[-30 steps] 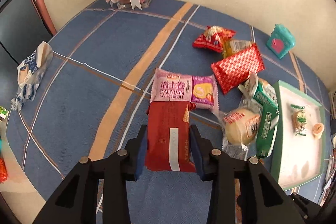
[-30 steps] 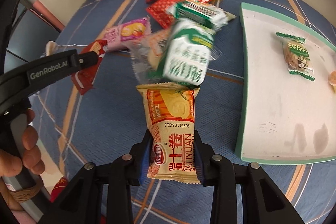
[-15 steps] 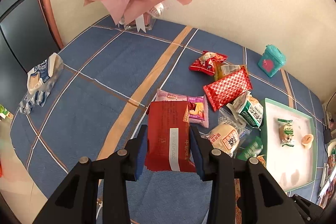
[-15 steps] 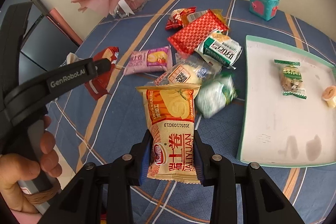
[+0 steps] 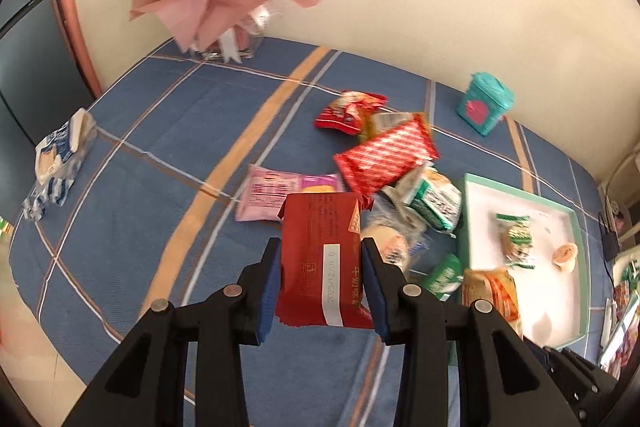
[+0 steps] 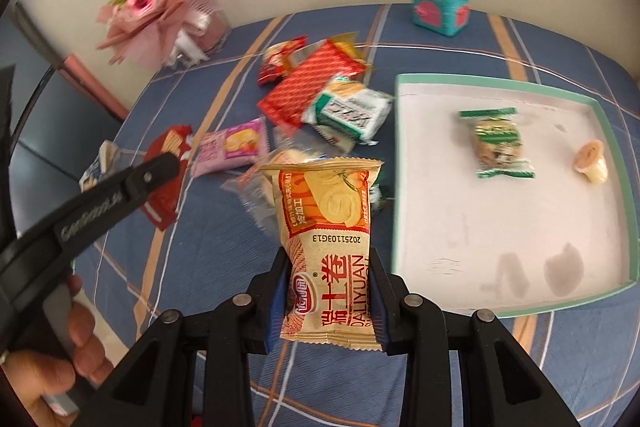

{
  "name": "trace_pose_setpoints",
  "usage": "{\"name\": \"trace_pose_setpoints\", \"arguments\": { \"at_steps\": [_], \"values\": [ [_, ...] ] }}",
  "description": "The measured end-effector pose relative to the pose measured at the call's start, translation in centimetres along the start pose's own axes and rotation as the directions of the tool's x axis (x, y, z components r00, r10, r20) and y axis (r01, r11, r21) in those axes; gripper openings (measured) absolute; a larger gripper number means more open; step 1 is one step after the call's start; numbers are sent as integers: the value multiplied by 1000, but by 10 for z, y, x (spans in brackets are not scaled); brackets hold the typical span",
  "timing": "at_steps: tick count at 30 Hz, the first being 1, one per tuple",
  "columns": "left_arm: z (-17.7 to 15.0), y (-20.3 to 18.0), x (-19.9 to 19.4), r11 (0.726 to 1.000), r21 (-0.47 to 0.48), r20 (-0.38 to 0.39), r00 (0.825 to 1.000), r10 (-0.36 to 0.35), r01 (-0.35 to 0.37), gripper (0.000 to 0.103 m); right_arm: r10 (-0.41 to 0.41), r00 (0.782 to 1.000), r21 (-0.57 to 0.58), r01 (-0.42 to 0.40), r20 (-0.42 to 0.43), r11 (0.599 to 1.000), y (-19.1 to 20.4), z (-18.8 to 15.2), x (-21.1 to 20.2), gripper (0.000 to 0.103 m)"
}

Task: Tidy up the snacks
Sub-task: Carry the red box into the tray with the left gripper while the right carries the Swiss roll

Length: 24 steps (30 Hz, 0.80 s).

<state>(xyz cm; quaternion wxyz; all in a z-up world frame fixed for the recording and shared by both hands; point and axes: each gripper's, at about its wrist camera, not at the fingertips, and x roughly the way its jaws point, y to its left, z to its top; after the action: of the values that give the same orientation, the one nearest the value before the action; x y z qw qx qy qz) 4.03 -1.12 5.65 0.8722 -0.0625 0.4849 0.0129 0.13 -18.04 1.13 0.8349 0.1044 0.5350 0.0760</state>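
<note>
Left of the tray (image 6: 400, 163), each tool grips a packet, left tool (image 5: 322, 285) clamped on the red packet (image 5: 320, 259), right tool (image 6: 330, 301) on the orange packet (image 6: 330, 243); carry both over the rim before letting go.

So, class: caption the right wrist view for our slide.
Right gripper holds an orange snack packet beside the white tray.
</note>
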Motion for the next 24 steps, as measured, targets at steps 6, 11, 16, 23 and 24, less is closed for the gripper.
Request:
{"name": "trace_pose_setpoints", "arguments": {
  "at_steps": [6,11,16,23,24],
  "values": [
    [-6,-36,-5,998,66,-3,1000,-24,25,40,-47,999,98,46,11,994,-37,4,-6,38],
    [-13,-71,-8,989,139,-5,999,-49,49,40,-102,995,190,96,19,977,-72,5,-15,38],
    [-23,-106,-8,971,225,-24,997,-78,81,40,-189,982,298,179,4,938,-107,1,-20,38],
    [-40,-154,1,932,337,-78,990,-115,135,40,-246,969,408,234,-23,882,-156,-4,-23,38],
    [-43,-160,2,926,349,-84,989,-121,144,40,-252,967,419,239,-24,876,-162,-4,-24,38]
  ]
}}
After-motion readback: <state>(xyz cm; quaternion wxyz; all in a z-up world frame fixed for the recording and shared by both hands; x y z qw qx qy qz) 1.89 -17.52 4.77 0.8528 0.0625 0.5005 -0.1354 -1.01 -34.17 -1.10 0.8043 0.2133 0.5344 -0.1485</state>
